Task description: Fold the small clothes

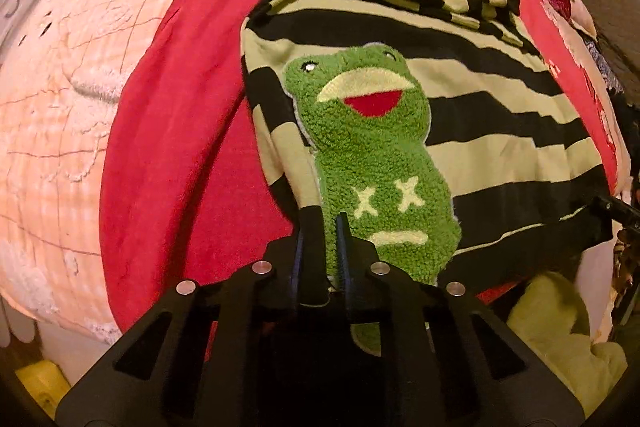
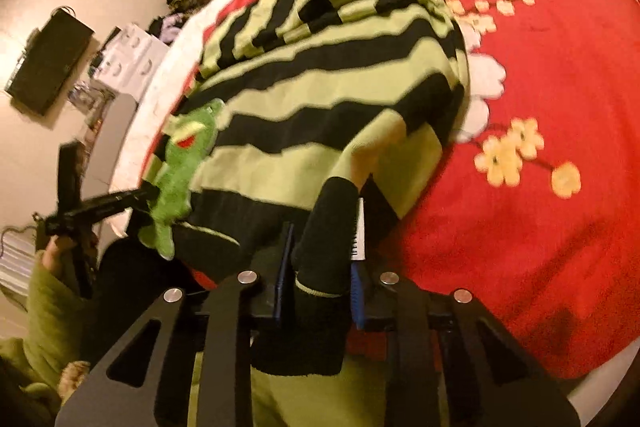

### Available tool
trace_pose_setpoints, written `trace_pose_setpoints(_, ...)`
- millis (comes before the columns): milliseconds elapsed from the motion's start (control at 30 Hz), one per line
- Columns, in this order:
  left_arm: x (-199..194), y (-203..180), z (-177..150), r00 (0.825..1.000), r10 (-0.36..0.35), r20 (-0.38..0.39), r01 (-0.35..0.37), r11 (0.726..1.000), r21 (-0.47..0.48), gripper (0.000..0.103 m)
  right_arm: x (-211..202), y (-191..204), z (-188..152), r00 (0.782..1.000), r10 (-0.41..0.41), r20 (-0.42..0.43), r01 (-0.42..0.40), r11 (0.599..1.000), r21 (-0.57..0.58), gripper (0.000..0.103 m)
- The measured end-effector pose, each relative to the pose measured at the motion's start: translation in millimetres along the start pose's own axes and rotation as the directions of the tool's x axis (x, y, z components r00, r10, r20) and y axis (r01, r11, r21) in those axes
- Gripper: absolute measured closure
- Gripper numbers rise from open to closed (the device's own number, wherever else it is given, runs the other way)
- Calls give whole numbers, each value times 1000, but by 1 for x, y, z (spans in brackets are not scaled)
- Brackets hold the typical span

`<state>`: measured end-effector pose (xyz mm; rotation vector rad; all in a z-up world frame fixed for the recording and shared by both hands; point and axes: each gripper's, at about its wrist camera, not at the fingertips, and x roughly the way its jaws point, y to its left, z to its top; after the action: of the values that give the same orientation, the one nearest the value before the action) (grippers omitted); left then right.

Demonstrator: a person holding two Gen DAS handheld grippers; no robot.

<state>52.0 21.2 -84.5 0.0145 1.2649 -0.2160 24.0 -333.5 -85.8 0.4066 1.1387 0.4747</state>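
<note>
Two views show one striped sweater [image 1: 460, 107], knitted in broad black and pale green bands, lying flat on a red fleece blanket [image 1: 180, 147] spread over a bed.

Left wrist view: a fuzzy green frog patch [image 1: 376, 163] with a red mouth and two stitched crosses sits near the sweater's hem. The left tongs [image 1: 322, 227] point steeply down, clenched on the hem just beside the frog. Left of the blanket lies a cream quilted cover [image 1: 52, 107].

Right wrist view: the right tongs [image 2: 322, 239] grasp a bunched black ribbed edge of the sweater, slanting down at the hem's opposite end from the frog. Yellow and white flowers [image 2: 508, 155] pattern the blanket beside the sweater. A green sleeve [image 2: 44, 307] shows beyond the frog, where a pale floor holds scattered belongings.
</note>
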Motion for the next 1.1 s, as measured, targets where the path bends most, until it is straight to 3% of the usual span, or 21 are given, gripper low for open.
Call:
trace_pose_setpoints(167, -13, -1, 4, 999, -21, 38, 22, 1000, -21, 97, -13, 7, 18, 997, 37, 61, -37, 999, -7, 82)
trace_pose_setpoints(333, -26, 3, 12, 992, -81, 97, 87, 994, -68, 97, -22, 12, 34, 992, 45, 114, -42, 999, -31, 82)
trace_pose_setpoints(567, -37, 12, 25, 976, -149, 160, 174, 971, -161, 97, -30, 10, 54, 984, 59, 171, -54, 998, -30, 82)
trace_pose_setpoints(633, -42, 13, 32, 971, -139, 193, 175, 968, -179, 101, -32, 7, 61, 980, 63, 186, -60, 998, -19, 82)
trace_pose_setpoints(767, -47, 21, 48, 953, -175, 247, 232, 946, -227, 101, -36, -1, 76, 972, 69, 224, -73, 997, 5, 84)
trace_pose_setpoints(1100, -23, 24, 94, 948, -194, 253, 264, 923, -279, 101, -30, -23, 121, 961, 50, 273, -66, 997, 50, 86)
